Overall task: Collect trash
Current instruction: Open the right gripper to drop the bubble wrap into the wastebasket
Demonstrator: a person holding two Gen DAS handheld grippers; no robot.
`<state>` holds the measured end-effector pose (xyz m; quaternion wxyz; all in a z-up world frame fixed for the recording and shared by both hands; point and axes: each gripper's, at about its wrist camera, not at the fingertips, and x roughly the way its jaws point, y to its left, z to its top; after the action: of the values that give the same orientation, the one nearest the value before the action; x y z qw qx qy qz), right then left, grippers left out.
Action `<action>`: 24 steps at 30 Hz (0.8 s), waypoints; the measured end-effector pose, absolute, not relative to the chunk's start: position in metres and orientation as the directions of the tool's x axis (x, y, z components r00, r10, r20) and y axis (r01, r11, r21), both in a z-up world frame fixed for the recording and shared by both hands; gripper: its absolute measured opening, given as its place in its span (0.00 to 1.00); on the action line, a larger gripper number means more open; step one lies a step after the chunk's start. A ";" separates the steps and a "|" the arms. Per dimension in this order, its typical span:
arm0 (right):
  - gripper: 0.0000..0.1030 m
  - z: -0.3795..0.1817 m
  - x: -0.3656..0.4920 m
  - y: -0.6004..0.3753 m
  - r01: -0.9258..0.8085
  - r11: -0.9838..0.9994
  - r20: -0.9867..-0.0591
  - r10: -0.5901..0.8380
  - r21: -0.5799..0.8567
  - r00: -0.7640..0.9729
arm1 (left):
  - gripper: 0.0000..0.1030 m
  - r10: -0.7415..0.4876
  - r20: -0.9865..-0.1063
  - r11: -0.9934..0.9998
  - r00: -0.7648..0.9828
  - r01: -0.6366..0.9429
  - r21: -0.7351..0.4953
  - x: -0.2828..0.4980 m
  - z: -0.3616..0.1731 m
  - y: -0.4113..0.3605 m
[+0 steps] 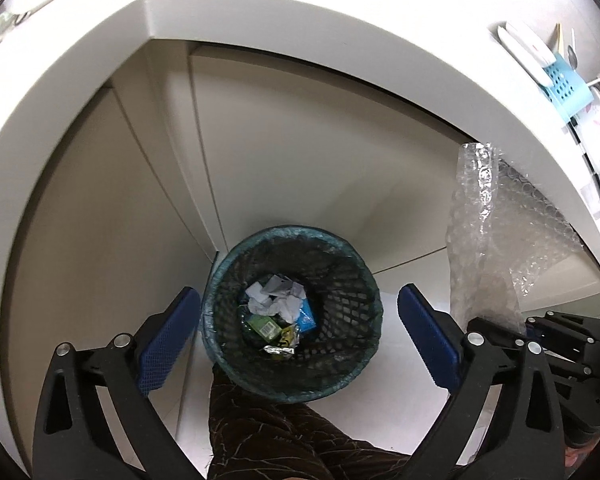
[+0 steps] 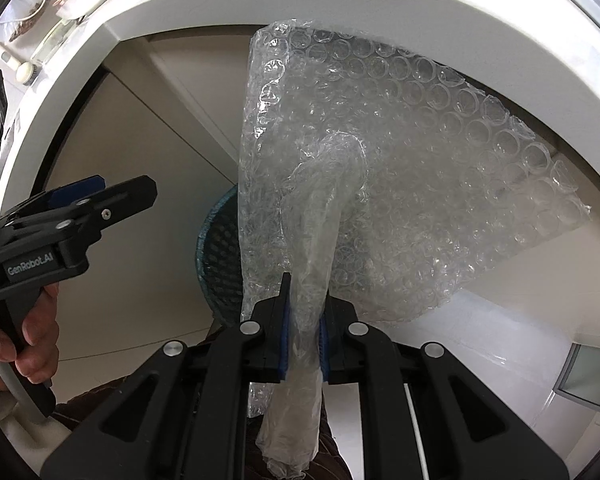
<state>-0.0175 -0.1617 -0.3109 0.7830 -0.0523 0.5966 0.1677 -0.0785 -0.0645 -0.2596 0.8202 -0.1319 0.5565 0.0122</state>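
White bench (image 1: pixel 260 20) overhangs a mesh wastebasket (image 1: pixel 292 320) holding crumpled paper (image 1: pixel 276 298); the left claw (image 1: pixel 300 340) gapes empty above it. Beside it, the right claw (image 2: pixel 303 332) pinches bubble wrap (image 2: pixel 380 160) hanging near the basket.

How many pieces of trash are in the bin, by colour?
White crumpled paper: 1 clump
Blue packet: 1
Green packet: 1
Silvery wrapper: 1
Total: 4 in the bin, as far as I can tell.
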 end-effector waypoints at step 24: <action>0.13 -0.359 0.025 -0.156 -0.388 0.912 -0.973 0.193 0.129 0.129 | 0.94 -0.110 -0.940 0.964 0.323 -0.197 -0.181 -0.092 -0.280 -0.022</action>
<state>0.0255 -0.1556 -0.3590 0.7473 -0.0776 0.6307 0.1944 -0.0921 -0.0219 -0.2800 0.8026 -0.1323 0.5810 0.0272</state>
